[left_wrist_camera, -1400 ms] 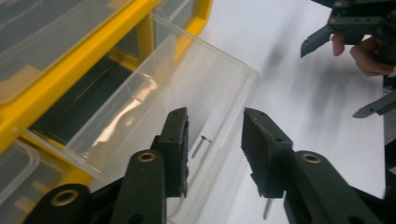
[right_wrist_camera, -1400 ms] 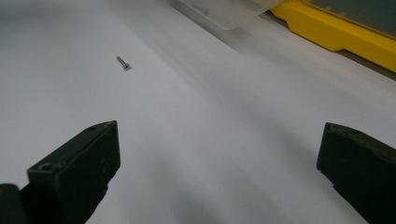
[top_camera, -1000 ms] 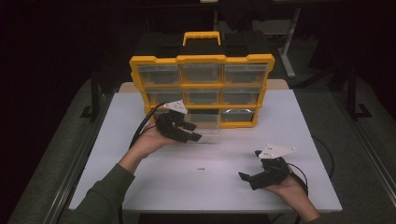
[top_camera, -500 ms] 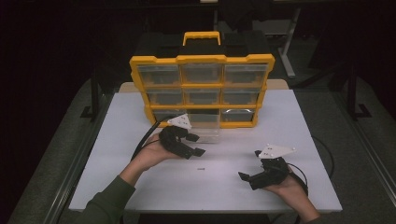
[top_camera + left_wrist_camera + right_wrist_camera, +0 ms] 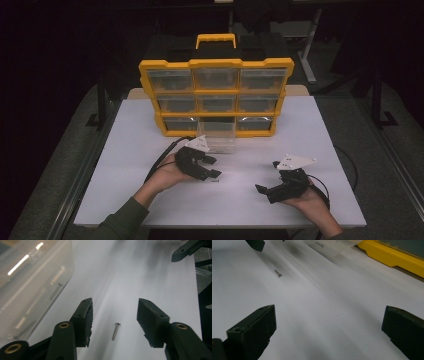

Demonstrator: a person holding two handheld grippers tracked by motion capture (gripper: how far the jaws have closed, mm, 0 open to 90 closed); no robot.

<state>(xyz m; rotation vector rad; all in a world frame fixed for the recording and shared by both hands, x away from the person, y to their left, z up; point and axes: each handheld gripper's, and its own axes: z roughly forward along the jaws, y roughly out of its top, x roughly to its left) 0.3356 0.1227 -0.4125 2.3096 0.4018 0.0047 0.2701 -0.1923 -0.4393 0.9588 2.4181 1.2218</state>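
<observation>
A small metal screw (image 5: pixel 115 331) lies flat on the white table (image 5: pixel 310 140). My left gripper (image 5: pixel 113 317) hovers just above it, open, one jaw on either side and nothing held. In the high view the left gripper (image 5: pixel 214 167) is at the table's middle, with the screw (image 5: pixel 214 181) just in front of its jaws. My right gripper (image 5: pixel 267 176) rests open and empty at the front right. From the right gripper (image 5: pixel 328 322) the screw (image 5: pixel 278 273) lies far ahead to the left.
A yellow organizer (image 5: pixel 216 97) with clear drawers stands at the back. Its bottom middle drawer (image 5: pixel 216 134) is pulled out onto the table, and the drawer (image 5: pixel 32 282) holds several screws. Cables trail from both grippers.
My left gripper has moved from the pulled-out drawer back toward the person and down over the loose screw. The right gripper has stayed put.
</observation>
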